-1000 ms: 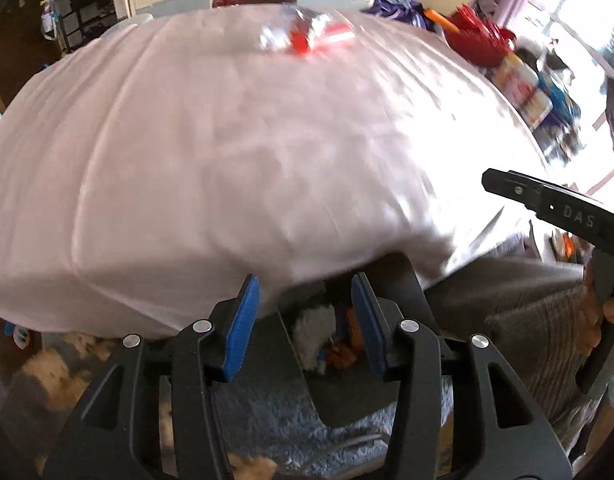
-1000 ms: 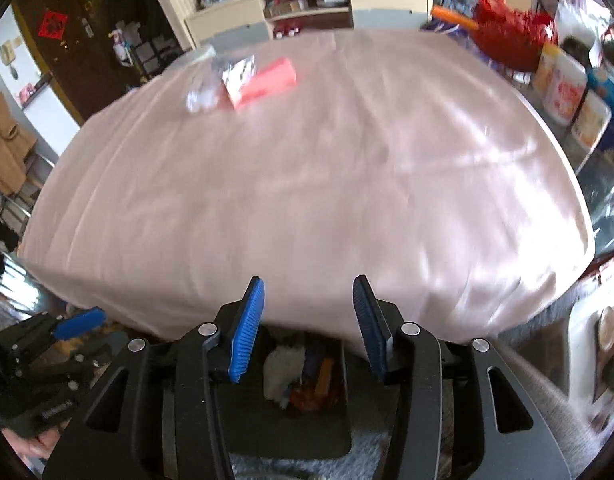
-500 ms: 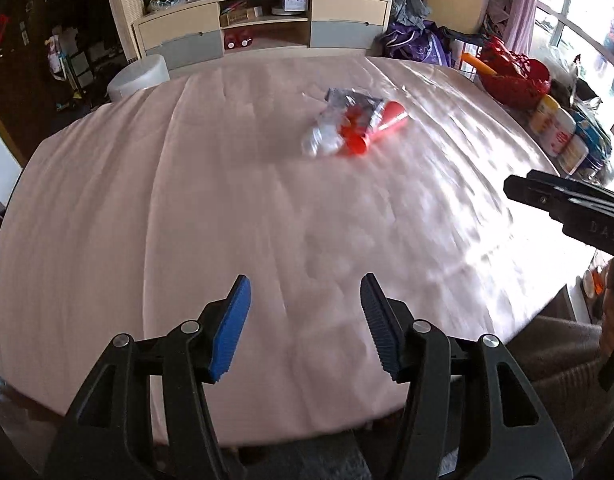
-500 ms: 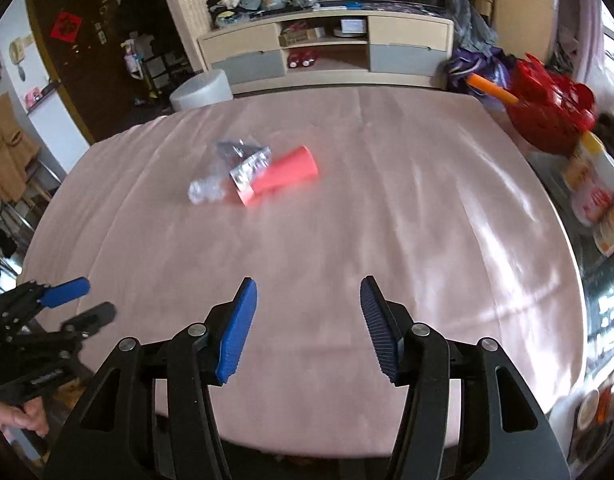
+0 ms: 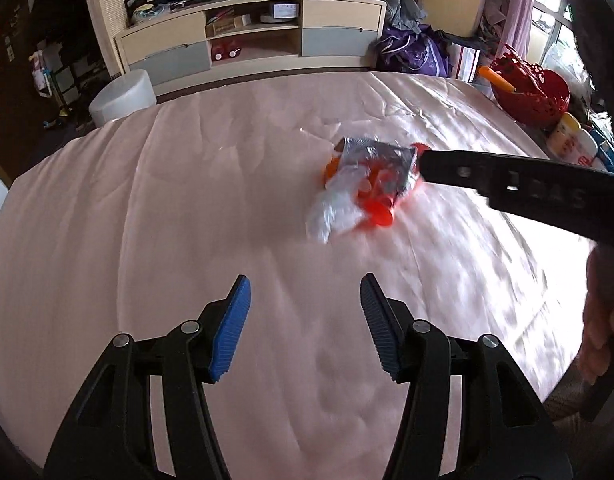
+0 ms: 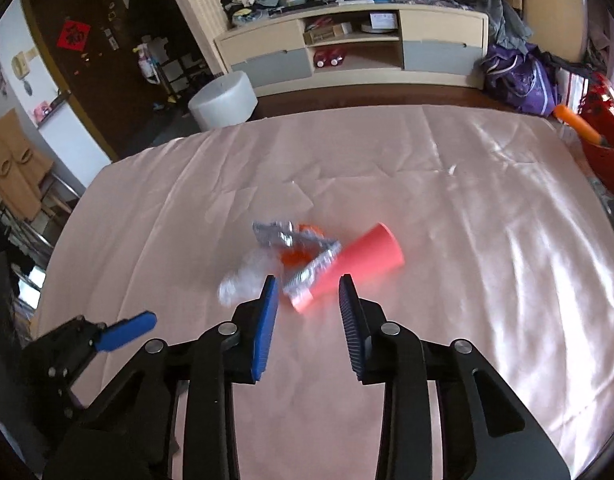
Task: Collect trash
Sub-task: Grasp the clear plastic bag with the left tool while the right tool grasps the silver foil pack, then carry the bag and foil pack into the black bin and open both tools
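Note:
A small heap of trash lies on the pink tablecloth (image 6: 447, 200): a red paper cup (image 6: 363, 256) on its side, a silver foil wrapper (image 6: 283, 236) over orange packaging, and a crumpled clear plastic bag (image 6: 243, 280). My right gripper (image 6: 307, 288) is open, its tips just in front of the cup's narrow end and the foil. In the left wrist view the same heap (image 5: 367, 184) lies ahead and right of my open left gripper (image 5: 305, 292), well apart from it. The right gripper's finger (image 5: 507, 184) reaches to the heap's right side.
A red basket (image 5: 531, 92) and bottles (image 5: 571, 136) stand beyond the table's right edge. A cream TV cabinet (image 6: 347, 48) and a white round stool (image 6: 223, 100) are behind the table. The left gripper (image 6: 119, 332) shows at the lower left of the right wrist view.
Both grippers rose from below the table edge and moved forward over the cloth. The right gripper has closed in on the trash heap; the left stays farther back.

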